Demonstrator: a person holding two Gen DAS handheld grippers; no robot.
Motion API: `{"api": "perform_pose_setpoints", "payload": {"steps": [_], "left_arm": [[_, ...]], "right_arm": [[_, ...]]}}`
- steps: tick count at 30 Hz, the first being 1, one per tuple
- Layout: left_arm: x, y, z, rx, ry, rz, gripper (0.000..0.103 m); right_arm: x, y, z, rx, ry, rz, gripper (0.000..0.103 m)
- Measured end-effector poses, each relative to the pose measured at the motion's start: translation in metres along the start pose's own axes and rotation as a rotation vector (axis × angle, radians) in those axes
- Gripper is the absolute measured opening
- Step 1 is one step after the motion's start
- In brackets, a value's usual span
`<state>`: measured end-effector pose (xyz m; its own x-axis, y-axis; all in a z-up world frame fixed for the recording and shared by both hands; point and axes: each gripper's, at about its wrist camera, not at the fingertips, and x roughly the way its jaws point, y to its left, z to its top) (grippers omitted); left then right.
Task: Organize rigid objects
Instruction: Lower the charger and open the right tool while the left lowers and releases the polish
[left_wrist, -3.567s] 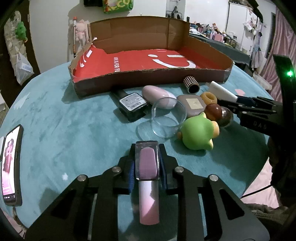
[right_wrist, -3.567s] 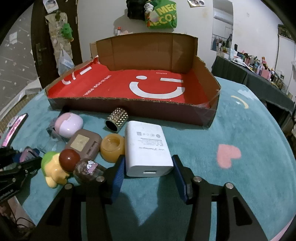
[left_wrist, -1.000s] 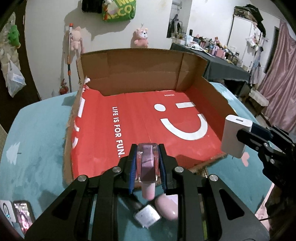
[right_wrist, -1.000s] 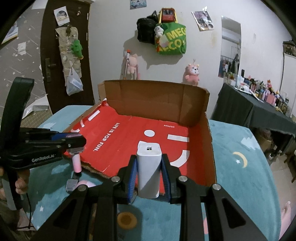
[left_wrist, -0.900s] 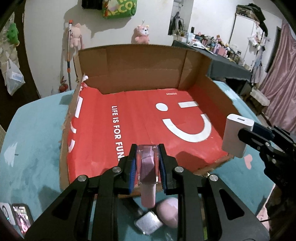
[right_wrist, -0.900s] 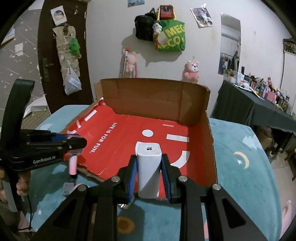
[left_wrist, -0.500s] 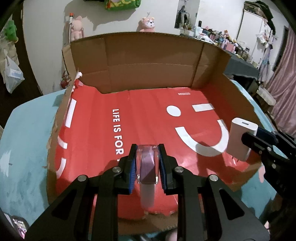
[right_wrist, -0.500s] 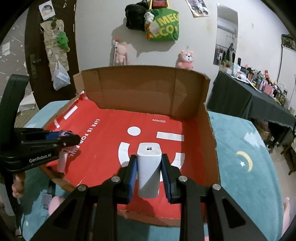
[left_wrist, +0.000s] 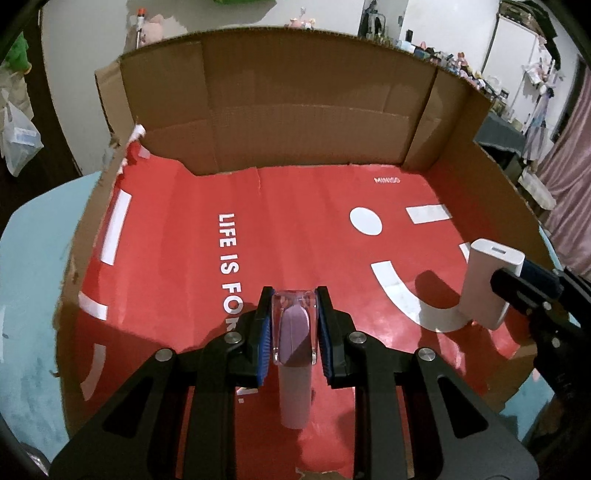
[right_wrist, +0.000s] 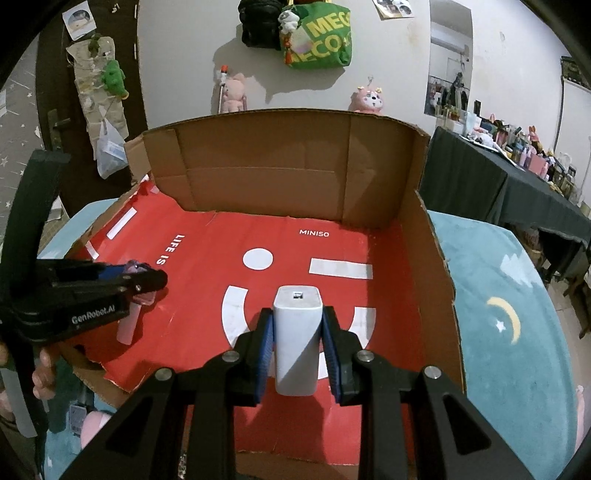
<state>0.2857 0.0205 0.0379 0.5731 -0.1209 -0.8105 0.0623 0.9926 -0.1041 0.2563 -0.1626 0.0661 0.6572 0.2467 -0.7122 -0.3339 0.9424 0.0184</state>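
My left gripper (left_wrist: 294, 325) clamps a pink tube (left_wrist: 294, 384), my right (right_wrist: 297, 345) a white charger (right_wrist: 297, 339), over the box (right_wrist: 258, 162) reading "MINISO", "LIFE IS FOR".

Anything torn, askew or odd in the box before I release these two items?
The cardboard box is damaged: its near edge is ragged and torn, and the left wall's far corner is ripped. The pink tube and white power bank sit straight in their grippers.

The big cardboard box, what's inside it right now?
Inside the cardboard box, only its red floor with a white smiley shows. The white power bank and pink tube are over it, gripped. The floor under them and the grippers is hidden.
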Motion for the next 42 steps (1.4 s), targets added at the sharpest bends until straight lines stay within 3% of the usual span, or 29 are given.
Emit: {"api": "perform_pose_setpoints", "payload": {"steps": [7,30,38,41,42], "left_arm": [[0.015,0.005,0.000,-0.021,0.036,-0.006,0.020],[0.014,0.005,-0.001,-0.022,0.034,0.025,0.020],[0.004,0.002,-0.001,-0.010,0.009,0.048,0.022],[-0.003,0.001,-0.002,-0.005,-0.006,0.049,0.029],[-0.005,0.001,-0.002,-0.003,-0.011,0.050,0.042]], "right_arm": [[0.007,-0.003,0.003,0.023,0.000,0.005,0.028],[0.012,-0.006,0.010,0.048,-0.010,-0.010,0.028],[0.003,-0.004,0.009,0.032,-0.032,-0.026,0.044],[0.000,-0.004,0.008,0.031,-0.034,-0.024,0.045],[-0.001,-0.004,0.008,0.032,-0.035,-0.023,0.047]]}}
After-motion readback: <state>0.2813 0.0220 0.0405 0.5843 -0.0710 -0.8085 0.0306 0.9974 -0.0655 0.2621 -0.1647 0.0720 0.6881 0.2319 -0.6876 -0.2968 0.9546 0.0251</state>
